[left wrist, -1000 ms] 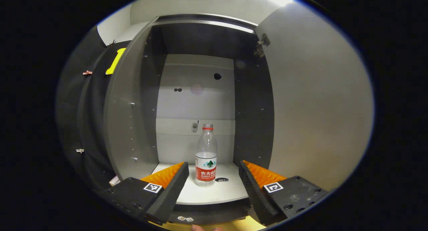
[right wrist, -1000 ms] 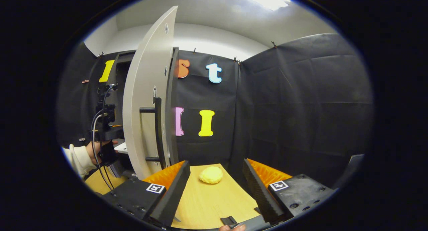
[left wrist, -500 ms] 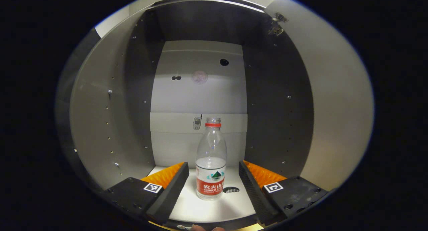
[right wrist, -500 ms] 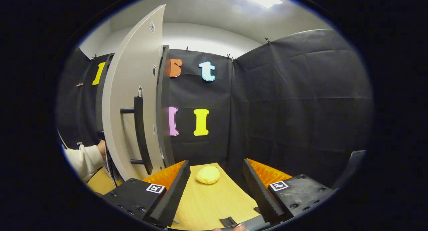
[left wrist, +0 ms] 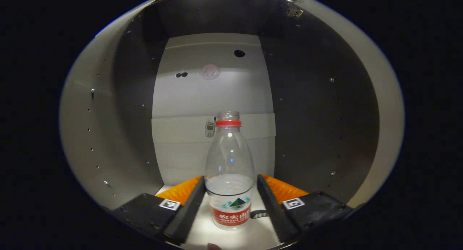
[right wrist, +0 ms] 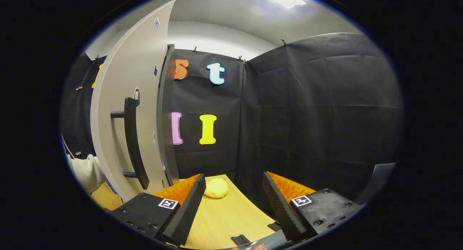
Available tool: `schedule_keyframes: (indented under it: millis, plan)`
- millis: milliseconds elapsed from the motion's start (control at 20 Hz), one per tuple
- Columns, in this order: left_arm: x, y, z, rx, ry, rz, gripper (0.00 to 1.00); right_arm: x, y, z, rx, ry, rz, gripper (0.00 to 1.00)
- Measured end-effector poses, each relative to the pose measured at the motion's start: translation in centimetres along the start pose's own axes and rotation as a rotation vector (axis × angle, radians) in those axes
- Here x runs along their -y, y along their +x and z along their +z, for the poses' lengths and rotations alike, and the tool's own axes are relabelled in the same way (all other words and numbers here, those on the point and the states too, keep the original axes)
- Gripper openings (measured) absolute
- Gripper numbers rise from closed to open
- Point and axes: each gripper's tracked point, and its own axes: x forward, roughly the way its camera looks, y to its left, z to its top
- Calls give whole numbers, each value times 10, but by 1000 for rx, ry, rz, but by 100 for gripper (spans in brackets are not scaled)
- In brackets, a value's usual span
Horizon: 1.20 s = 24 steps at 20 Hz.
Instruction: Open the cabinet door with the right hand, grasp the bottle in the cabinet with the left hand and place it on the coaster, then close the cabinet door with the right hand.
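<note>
The bottle (left wrist: 229,177) stands upright on the white shelf (left wrist: 253,235) inside the cabinet (left wrist: 119,134). Its bottom edge is hard to see because the left claw's fingers (left wrist: 188,210) crowd in on both sides of it. The left claw (left wrist: 229,195) is spread wide, one finger on each side of the bottle. The fingers look very close to the bottle, but I cannot tell if they touch it. It holds nothing firmly that I can see. A small dark thing lies on the shelf just behind the bottle, half hidden, and I cannot make out what it is.

In the right gripper view, the right claw (right wrist: 233,203) is wide open and empty, above the wooden table (right wrist: 224,221). A yellow lump (right wrist: 216,187) sits on the table just beside its left finger; I cannot tell what it is. The cabinet door (right wrist: 123,98) stands open, seen from outside, with its dark handle (right wrist: 134,141). A pale sleeve (right wrist: 85,170) peeks out behind the door, mostly hidden by it.

The left gripper view looks inside the cabinet. The right gripper view looks at the door's front and the table.
</note>
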Motion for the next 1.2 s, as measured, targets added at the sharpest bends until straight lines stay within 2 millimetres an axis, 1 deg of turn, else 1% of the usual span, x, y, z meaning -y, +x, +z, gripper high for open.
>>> schedule_keyframes:
  millis: [50, 200, 350, 500, 650, 750, 900, 1050, 1200]
  plan:
    - [2, 1, 0, 3, 13, -9, 79, 1, 0, 0, 1, -5, -3, 97]
    - [2, 1, 4, 1, 43, -17, 77, 0, 0, 0, 2, -5, -6, 97]
    - [1, -10, 12, 9, 16, -26, 77, -2, 0, 1, 5, 4, 4, 97]
    - [-5, -33, 24, 17, 21, -32, 77, -5, -2, 3, 6, 5, 23, 97]
    - [-13, -63, 36, 28, 4, -39, 77, -8, -6, 6, 11, 13, 42, 97]
    - [-21, -88, 46, 43, -16, -42, 77, -13, -8, 6, 12, 18, 53, 97]
    - [-38, -130, 56, 63, -29, -36, 77, -18, -11, 7, 18, 18, 70, 97]
    - [-57, -172, 56, 75, -33, -38, 77, -21, -16, 11, 31, 26, 83, 97]
    - [-82, -215, 45, 84, -16, -22, 78, -23, -16, 15, 44, 38, 87, 97]
